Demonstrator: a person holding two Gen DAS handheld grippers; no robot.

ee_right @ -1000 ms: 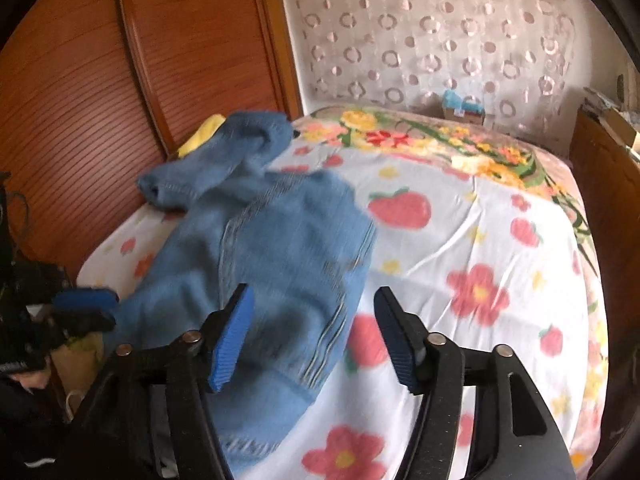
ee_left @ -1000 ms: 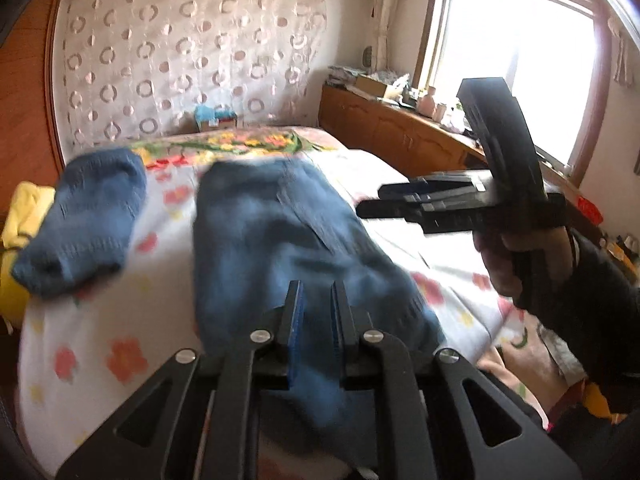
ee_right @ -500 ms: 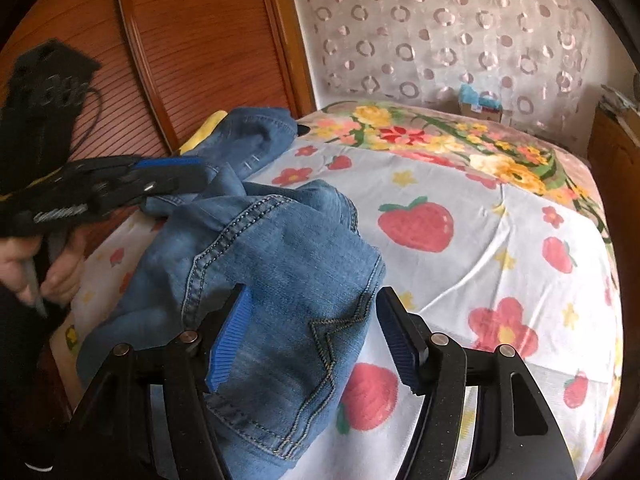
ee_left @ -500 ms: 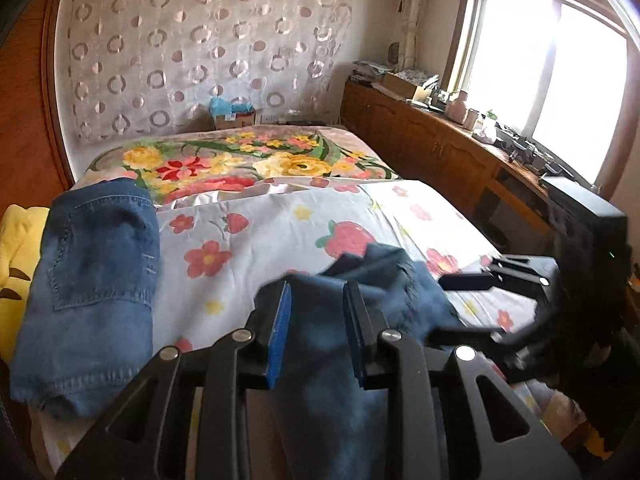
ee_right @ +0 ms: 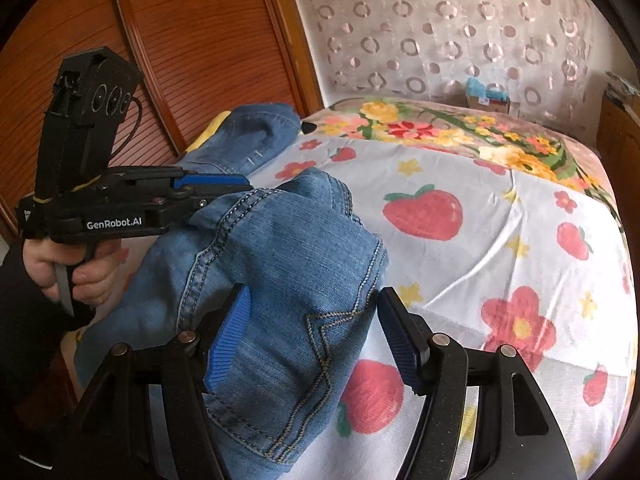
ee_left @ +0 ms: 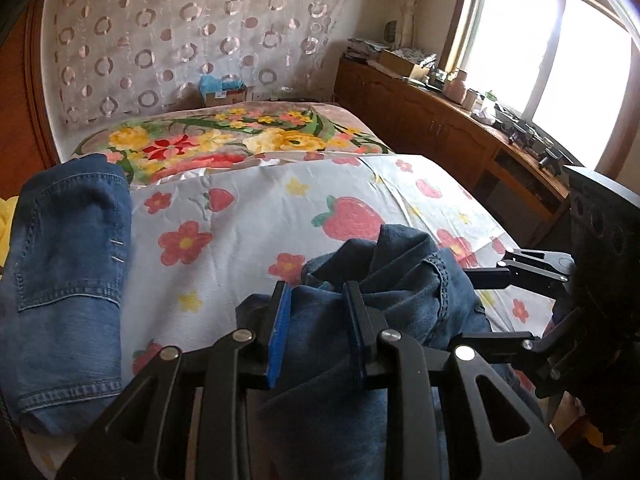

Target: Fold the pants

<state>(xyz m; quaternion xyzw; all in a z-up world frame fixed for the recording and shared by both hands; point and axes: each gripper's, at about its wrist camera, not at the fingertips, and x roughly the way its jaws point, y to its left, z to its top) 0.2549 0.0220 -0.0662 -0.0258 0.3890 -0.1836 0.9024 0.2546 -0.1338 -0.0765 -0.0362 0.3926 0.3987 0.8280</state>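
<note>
Right wrist view, nearest first: the right tool (ee_right: 314, 334) stands wide, its blue pads straddling the folded lower edge of the jeans (ee_right: 280, 280) without pressing them. Just beyond, left of that denim heap, the left tool (ee_right: 218, 186) is closing narrow on a bunched fold (ee_left: 316, 320), so the left hand (ee_right: 72, 276) is the one with cloth between its pads. The jeans' long axis runs away toward the wooden headboard (ee_right: 192, 48). Farther left lies another folded pair (ee_left: 68, 272); right of the jeans, the strawberry-print bedsheet (ee_right: 500, 240) is bare.
</note>
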